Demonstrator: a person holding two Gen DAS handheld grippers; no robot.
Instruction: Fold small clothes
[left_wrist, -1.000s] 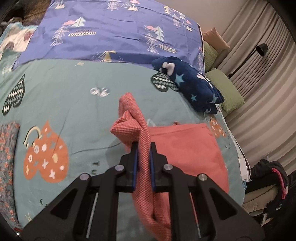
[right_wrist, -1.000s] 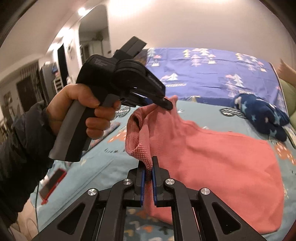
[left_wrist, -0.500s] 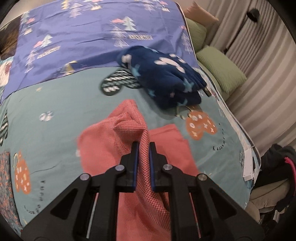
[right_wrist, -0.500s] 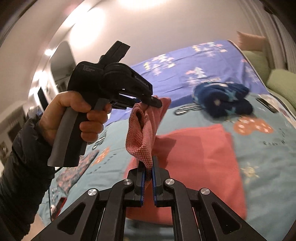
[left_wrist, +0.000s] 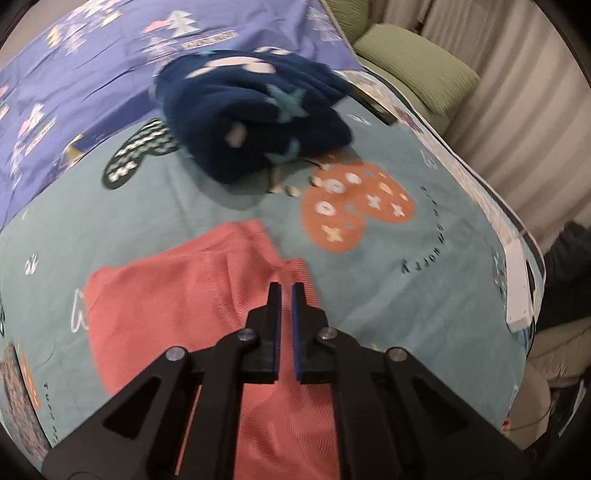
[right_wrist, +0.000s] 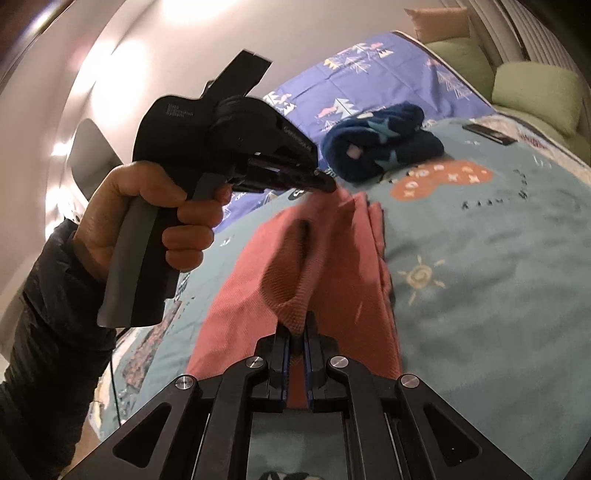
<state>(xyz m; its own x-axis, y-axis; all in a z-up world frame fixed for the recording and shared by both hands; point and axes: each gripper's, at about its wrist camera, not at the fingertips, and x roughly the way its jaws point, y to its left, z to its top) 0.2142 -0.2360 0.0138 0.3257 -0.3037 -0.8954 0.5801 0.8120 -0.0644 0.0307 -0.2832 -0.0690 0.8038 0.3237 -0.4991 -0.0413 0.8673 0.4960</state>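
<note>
Between the right gripper's (right_wrist: 295, 328) pressed-together jaws sits a pinched fold of the pink knit garment (right_wrist: 295, 273), which drapes ahead onto the bed (right_wrist: 480, 277). Ahead and to the left, the left gripper (left_wrist: 286, 291) has its jaws nearly together with nothing between them, hovering over that garment. Beyond lies a folded navy starred fleece (left_wrist: 258, 114).
</note>
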